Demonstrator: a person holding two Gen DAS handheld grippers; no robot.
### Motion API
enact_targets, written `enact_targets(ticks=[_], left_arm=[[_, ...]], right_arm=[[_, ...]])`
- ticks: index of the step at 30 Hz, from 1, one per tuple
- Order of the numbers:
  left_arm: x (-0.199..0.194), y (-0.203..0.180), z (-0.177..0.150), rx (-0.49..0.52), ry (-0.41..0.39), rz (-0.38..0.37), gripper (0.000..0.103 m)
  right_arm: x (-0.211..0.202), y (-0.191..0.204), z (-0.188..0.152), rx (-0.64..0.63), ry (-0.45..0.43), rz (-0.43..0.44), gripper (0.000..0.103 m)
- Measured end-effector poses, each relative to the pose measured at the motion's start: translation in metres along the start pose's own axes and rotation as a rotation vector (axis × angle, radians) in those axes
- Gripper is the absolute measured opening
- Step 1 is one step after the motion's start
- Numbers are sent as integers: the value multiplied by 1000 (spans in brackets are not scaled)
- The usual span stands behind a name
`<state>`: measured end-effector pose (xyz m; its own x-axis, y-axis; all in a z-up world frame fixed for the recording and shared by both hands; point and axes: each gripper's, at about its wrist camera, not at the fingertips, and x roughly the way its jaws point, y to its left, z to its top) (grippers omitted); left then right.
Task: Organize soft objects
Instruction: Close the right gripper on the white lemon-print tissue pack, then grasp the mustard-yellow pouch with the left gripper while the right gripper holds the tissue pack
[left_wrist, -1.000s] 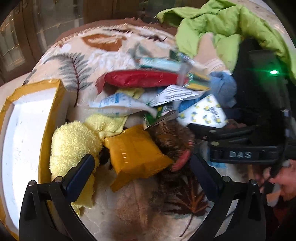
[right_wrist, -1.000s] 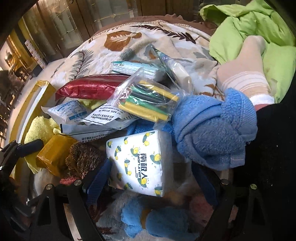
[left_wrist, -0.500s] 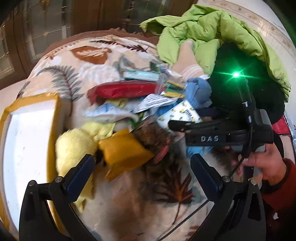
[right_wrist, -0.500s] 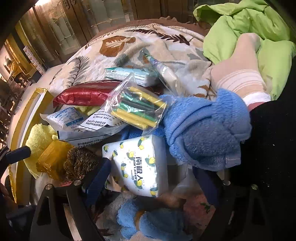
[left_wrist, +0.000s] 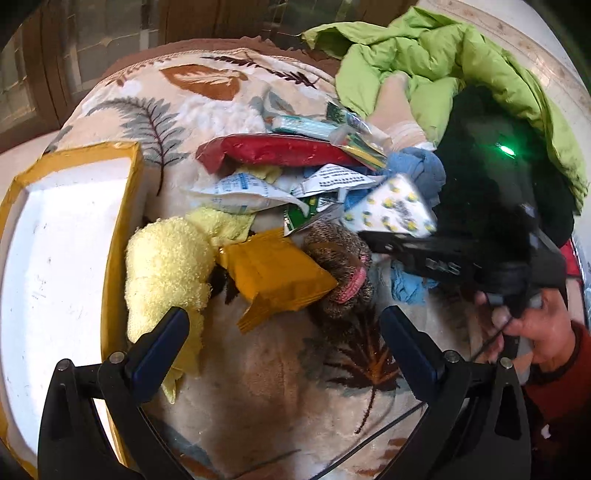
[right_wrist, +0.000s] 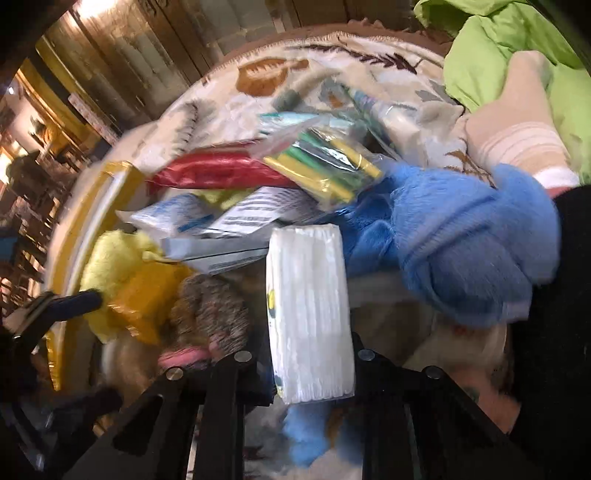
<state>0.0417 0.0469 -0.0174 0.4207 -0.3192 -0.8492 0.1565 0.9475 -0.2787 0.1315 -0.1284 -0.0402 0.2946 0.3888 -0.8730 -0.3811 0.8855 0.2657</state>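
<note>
Right gripper (right_wrist: 308, 369): fingers pressed in on the white tissue pack (right_wrist: 308, 314), which stands on edge between them; the right wrist view is blurred.
Same pack, left wrist view: its lemon-printed face (left_wrist: 391, 212) shows just above the black tool held by a hand (left_wrist: 532, 328) in a red sleeve.
Left gripper (left_wrist: 284, 343): fingers spread wide, holding nothing, poised over the leaf-patterned blanket (left_wrist: 280, 398).
Just ahead of the left gripper: an orange packet (left_wrist: 273, 273) lying against a brown knitted piece with a pink edge (left_wrist: 340, 269).
By the left finger: a yellow fluffy cloth (left_wrist: 166, 269), touching the wall of the white box with yellow-taped rim (left_wrist: 122, 236).
Further back: white printed sachets (left_wrist: 240, 192), a red pouch (left_wrist: 273, 151), a clear bag of green and yellow sticks (right_wrist: 325, 166).
Right of the pack: a blue towel bundle (right_wrist: 472, 251).
Far corner: a green quilted cover (left_wrist: 443, 55).
</note>
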Motion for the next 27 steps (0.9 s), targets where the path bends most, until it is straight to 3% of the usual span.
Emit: enact_targets(ticks=[4,14,21,27], left_arm=[[-2,5,1,-15,-6,-36,103],[-1,10,18,-33,6,-58,103],[-13,5,19,-17,-18,-37,103],[0,12,27,42,24,60,103]], right_arm=[[-26,-10,-5,73,-66,80,22],[-33,-26,-12,134,-72,147,22],[-32,-32,-11,155,-76,160,22],[-30,-33,-11,162,-73,176,22]])
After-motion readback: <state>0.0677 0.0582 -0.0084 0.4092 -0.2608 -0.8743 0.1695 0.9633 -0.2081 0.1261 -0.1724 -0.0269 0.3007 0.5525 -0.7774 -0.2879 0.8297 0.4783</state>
